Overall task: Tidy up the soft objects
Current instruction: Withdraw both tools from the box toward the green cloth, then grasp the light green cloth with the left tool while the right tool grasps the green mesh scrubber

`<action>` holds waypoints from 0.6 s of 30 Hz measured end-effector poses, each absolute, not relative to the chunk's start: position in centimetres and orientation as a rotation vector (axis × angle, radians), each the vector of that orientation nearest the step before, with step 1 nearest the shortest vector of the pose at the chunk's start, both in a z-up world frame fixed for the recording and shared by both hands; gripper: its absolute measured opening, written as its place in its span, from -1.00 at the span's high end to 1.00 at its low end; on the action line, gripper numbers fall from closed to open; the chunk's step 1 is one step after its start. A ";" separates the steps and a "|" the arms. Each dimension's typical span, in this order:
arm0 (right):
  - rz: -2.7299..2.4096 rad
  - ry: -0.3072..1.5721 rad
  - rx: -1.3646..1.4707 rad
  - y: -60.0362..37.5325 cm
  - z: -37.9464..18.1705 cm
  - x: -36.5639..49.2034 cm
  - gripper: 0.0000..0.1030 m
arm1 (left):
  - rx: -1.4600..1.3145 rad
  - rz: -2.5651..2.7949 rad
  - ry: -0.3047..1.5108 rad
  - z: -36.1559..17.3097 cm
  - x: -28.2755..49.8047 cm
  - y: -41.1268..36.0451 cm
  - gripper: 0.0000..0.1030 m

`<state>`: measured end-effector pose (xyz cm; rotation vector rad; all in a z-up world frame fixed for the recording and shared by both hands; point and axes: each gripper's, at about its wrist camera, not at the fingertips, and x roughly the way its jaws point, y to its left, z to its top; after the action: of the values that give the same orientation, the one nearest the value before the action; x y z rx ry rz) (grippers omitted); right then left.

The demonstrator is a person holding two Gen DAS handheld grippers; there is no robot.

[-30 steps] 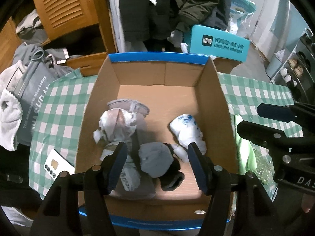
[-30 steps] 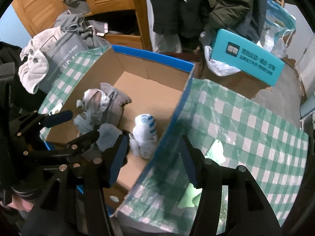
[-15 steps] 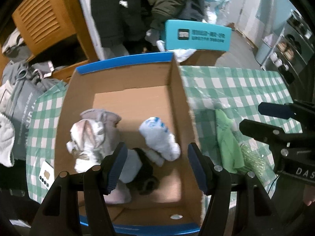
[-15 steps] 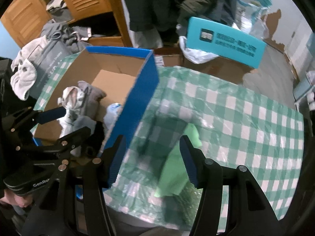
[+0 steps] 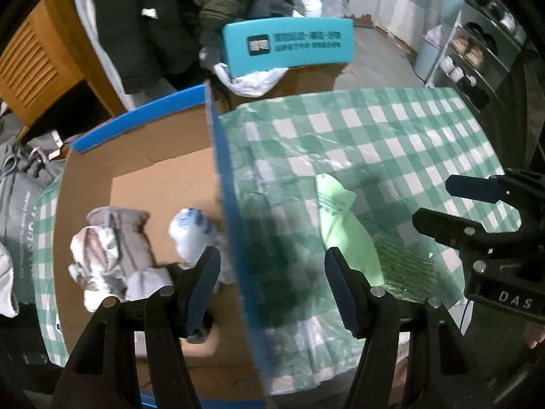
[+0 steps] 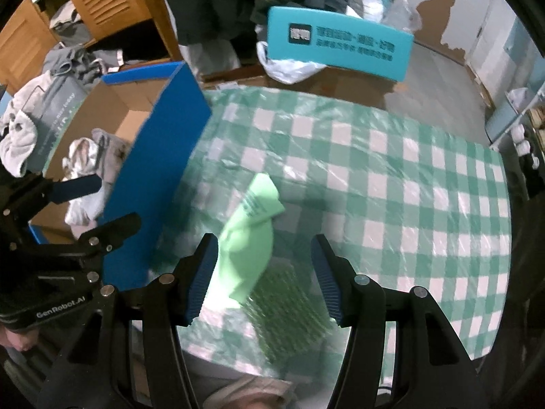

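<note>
A cardboard box (image 5: 160, 184) with blue edges holds rolled soft items: a grey and white bundle (image 5: 109, 248) and a white and blue roll (image 5: 192, 235). The box also shows in the right wrist view (image 6: 160, 156). A light green soft item (image 6: 250, 238) lies on the checked tablecloth just right of the box; it also shows in the left wrist view (image 5: 344, 235). My left gripper (image 5: 269, 289) is open and empty, straddling the box's right wall. My right gripper (image 6: 264, 279) is open and empty, right over the green item's near end.
A green and white checked cloth (image 6: 391, 187) covers the table. A teal carton (image 6: 337, 42) and a white plastic bag sit behind it. Clothes and a grey bag (image 6: 51, 109) lie left of the box. A dark green textured patch (image 6: 289, 300) lies beside the green item.
Both grippers have swung right, away from the box interior toward the green item on the cloth. Both stay open and empty.
</note>
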<state>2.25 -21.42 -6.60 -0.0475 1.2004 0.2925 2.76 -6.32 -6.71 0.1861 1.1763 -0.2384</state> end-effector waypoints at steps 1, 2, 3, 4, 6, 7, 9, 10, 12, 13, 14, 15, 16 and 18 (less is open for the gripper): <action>0.288 1.205 -0.046 -21.9 -6.9 2.0 -0.11 | 0.190 -0.242 1.181 -6.9 2.7 -6.8 -0.28; 0.284 1.210 -0.045 -22.4 -7.2 1.8 -0.11 | 0.207 -0.234 1.172 -7.0 2.6 -7.3 -0.37; 0.279 1.217 -0.044 -22.8 -7.6 1.6 -0.11 | 0.218 -0.235 1.164 -7.1 2.6 -7.6 -0.37; 0.275 1.225 -0.043 -23.2 -7.9 1.4 -0.11 | 0.228 -0.241 1.161 -7.2 2.6 -8.1 -0.37; 0.273 1.244 -0.038 -23.8 -8.7 1.0 -0.11 | 0.248 -0.239 1.156 -7.4 2.5 -8.9 -0.37; 0.272 1.253 -0.037 -24.1 -9.1 0.8 -0.11 | 0.262 -0.243 1.148 -7.5 2.3 -9.4 -0.37; 0.269 1.269 -0.044 -24.7 -9.8 0.3 -0.11 | 0.284 -0.255 1.144 -7.6 2.1 -10.2 -0.37; 0.269 1.275 -0.047 -24.9 -10.1 0.1 -0.11 | 0.286 -0.263 1.146 -7.6 2.0 -10.5 -0.37; 0.271 1.288 -0.047 -25.2 -10.7 -0.3 -0.11 | 0.277 -0.282 1.148 -7.8 1.9 -11.0 -0.37; 0.273 1.296 -0.043 -25.4 -11.0 -0.4 -0.11 | 0.276 -0.289 1.150 -8.0 1.8 -11.3 -0.37; 0.277 1.306 -0.039 -25.5 -11.3 -0.6 -0.11 | 0.280 -0.295 1.155 -8.2 1.7 -11.7 -0.37; 0.280 1.314 -0.037 -25.5 -11.7 -0.7 -0.11 | 0.283 -0.297 1.159 -8.5 1.7 -11.9 -0.37; 0.283 1.321 -0.037 -25.5 -12.0 -0.9 -0.11 | 0.285 -0.296 1.166 -8.8 1.7 -12.1 -0.37; 0.290 1.335 -0.043 -25.5 -12.6 -1.1 -0.11 | 0.279 -0.294 1.187 -9.6 1.8 -12.3 -0.37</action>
<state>-1.06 -25.47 -12.56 -0.0427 1.3352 0.2901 1.77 -12.33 -9.56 0.2795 1.1874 -0.2941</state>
